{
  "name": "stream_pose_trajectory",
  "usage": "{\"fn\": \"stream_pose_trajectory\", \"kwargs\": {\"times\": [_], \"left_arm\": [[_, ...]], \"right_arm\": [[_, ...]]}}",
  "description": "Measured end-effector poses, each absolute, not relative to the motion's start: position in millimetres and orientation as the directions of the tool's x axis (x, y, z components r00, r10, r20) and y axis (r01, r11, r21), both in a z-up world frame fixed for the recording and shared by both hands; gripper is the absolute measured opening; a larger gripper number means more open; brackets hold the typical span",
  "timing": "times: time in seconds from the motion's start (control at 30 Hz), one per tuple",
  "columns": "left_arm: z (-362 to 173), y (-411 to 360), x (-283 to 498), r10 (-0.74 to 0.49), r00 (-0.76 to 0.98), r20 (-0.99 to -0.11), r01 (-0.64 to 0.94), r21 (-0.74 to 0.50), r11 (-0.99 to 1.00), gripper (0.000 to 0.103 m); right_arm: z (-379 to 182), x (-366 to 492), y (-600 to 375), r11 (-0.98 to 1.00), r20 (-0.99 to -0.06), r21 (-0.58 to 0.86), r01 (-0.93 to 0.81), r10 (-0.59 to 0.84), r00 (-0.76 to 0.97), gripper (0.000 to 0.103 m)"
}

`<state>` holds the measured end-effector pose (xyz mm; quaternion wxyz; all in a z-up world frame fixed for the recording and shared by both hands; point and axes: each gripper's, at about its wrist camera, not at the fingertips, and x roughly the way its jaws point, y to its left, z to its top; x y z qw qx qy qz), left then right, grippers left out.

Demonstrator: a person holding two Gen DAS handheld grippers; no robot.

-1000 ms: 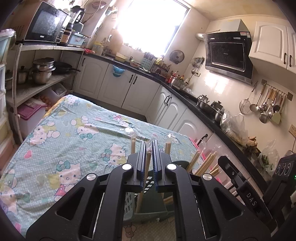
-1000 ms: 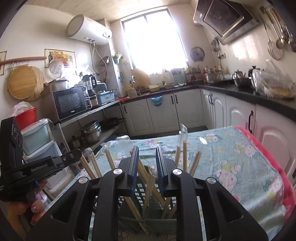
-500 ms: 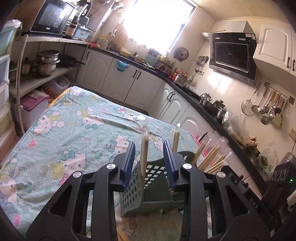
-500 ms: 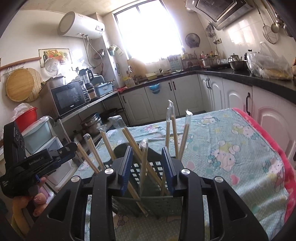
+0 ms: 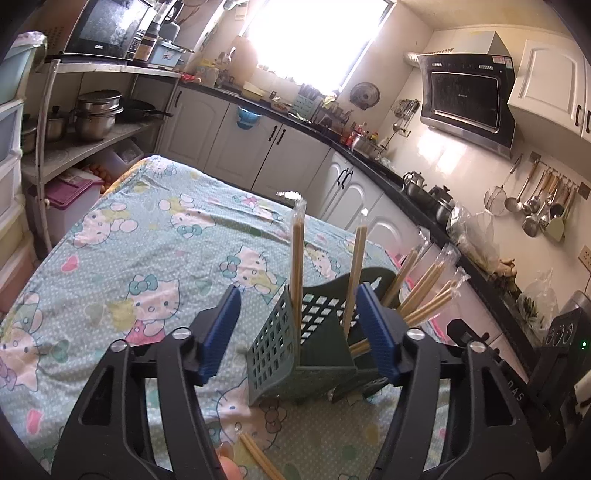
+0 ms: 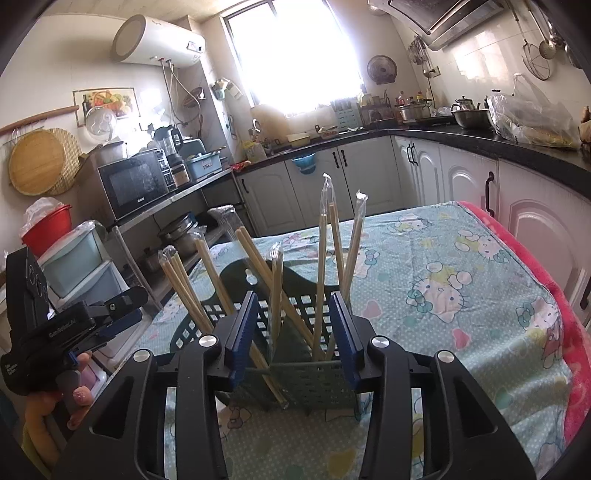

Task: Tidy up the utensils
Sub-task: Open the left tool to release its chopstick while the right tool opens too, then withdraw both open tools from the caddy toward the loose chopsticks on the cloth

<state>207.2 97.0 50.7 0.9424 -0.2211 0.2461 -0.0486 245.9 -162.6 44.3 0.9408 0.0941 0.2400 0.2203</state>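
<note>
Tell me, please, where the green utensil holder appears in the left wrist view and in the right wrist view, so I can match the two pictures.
Left wrist view: the green utensil holder stands low and centre-right on the cartoon-cat cloth, between the open jaws.
Right wrist view: the green utensil holder sits low at centre, wrapped chopsticks sticking up from it.
Shared landmark: the microwave on the shelf, upper left in both.
</note>
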Motion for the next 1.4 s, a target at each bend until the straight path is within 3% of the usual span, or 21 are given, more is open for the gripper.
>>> {"fn": "stream_pose_trajectory", "kwargs": {"times": [0.7, 1.03, 1.4], "left_arm": [[31, 82, 180, -0.195, 0.85, -0.489, -0.002, -0.374, 0.927, 0.092], [24, 73, 170, -0.193, 0.838, -0.511, 0.005, -0.347, 0.938, 0.092], [11, 66, 163, -0.191, 0.815, -0.547, -0.001, -0.332, 0.943, 0.092]], "right_arm": [[30, 217, -178, 0.895, -0.455, 0.266, -0.358, 0.444, 0.772, 0.051], [25, 202, -187, 0.898, -0.464, 0.264, -0.351, 0.437, 0.771, 0.059], [11, 189, -194, 0.905, -0.5, 0.255, -0.34, 0.425, 0.755, 0.061]]}}
